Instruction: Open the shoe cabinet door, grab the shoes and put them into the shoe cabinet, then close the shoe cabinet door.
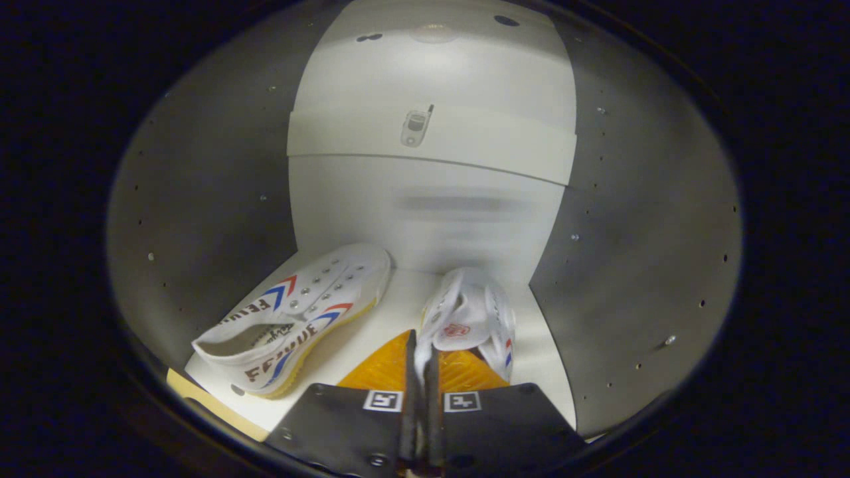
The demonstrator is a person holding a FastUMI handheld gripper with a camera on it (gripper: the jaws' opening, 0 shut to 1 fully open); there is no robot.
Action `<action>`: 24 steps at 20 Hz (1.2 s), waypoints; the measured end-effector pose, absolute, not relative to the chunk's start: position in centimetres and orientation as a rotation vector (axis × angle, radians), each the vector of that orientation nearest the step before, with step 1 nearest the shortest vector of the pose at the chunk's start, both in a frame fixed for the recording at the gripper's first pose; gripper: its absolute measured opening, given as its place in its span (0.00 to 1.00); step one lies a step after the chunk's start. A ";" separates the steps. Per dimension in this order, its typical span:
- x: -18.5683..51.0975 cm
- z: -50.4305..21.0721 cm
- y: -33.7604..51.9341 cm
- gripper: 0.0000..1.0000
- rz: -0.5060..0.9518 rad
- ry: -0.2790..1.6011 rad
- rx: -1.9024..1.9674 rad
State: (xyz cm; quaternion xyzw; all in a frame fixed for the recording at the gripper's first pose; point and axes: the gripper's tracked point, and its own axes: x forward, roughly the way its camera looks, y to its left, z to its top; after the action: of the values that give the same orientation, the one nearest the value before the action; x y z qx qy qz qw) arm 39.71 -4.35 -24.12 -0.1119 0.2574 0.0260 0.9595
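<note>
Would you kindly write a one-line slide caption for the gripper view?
Gripper fingers pinch a white canvas shoe inside the white cabinet, beside its mate.

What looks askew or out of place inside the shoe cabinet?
The left shoe lies tipped on its side, angled across the shelf. The second shoe hangs pinched by its edge in the tongs, not yet set down.

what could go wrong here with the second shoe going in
The fingers are nearly closed on a thin white edge of the second shoe, so it may slip or swing when moved. It hangs just ahead of the fingers, near the cabinet's back panel and right wall, and could bump either. The first shoe lies tilted on the shelf; a nudge could shift it.
</note>
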 end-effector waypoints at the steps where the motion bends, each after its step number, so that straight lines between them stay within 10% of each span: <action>1: 39.7 -24.0 -4.5 0.11 0.048 0.525 -0.219; 13: 37.8 -23.4 -3.4 0.79 0.044 0.552 -0.150; 24: 32.3 -19.7 -3.8 0.88 -0.004 0.472 -0.100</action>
State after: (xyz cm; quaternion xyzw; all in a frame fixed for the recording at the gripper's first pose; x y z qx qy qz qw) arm 32.35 -3.75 -19.65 -0.0496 0.2336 -0.0018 0.9711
